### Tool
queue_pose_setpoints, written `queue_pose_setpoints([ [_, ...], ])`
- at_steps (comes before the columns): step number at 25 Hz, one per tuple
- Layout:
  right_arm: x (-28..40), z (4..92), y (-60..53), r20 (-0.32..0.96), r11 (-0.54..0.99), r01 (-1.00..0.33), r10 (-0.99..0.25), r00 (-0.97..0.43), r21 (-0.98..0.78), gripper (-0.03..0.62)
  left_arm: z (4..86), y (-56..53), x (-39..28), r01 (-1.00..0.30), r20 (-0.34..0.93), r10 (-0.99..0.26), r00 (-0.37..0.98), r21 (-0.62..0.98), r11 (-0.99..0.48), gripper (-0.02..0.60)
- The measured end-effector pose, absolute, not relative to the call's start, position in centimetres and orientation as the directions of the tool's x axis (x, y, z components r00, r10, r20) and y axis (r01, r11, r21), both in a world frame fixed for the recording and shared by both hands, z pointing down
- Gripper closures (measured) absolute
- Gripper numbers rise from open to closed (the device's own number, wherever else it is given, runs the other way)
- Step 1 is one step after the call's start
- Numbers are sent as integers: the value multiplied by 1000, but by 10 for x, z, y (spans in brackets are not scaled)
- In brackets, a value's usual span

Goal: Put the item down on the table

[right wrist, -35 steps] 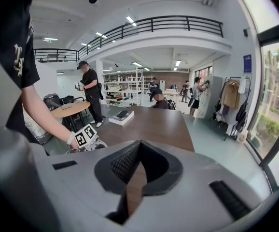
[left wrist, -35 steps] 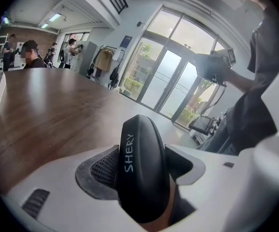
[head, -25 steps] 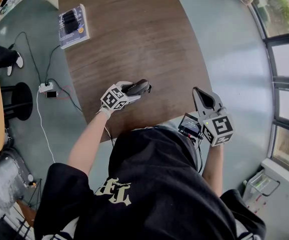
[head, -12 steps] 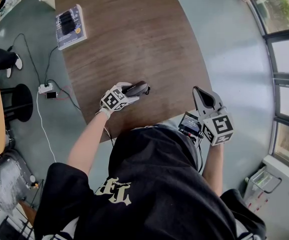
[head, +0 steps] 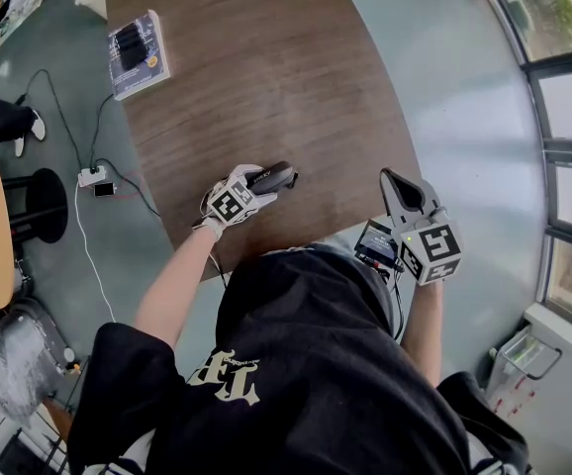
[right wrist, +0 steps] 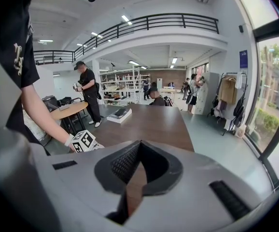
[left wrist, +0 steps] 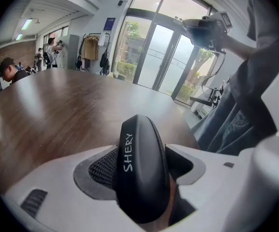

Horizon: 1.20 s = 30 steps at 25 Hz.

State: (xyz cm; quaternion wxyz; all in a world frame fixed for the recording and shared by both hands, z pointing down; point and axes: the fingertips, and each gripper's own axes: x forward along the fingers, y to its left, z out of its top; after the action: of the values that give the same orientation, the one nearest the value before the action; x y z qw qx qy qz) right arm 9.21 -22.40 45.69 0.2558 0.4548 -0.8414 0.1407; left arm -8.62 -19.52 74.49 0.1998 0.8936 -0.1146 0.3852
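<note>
Case point(left wrist: 139, 173), black, 1: clamped in your left gripper point(head: 266, 179), long axis along its jaws, table point(head: 266, 67) directly beneath; right gripper point(head: 396, 186) closed, empty, aside.

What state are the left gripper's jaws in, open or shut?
Shut: the left gripper clamps a black case between its jaws.

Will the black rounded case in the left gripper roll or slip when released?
The black rounded case looks hard and smooth, so it may slip between the jaws. Its curved shell could rock on the wooden table.
</note>
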Motion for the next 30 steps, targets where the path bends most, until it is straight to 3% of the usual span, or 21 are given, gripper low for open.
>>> queue_pose_setpoints([
  [22,111,455,-206,530,535,-845,-714,-458,-9,606,739,-185,-87,-407,789,-76,610,229,-884,278],
  [30,133,452,-191,503,510,-860,-741,-444,-9,606,704,-206,-91,-499,750,-232,619,148,-854,278],
])
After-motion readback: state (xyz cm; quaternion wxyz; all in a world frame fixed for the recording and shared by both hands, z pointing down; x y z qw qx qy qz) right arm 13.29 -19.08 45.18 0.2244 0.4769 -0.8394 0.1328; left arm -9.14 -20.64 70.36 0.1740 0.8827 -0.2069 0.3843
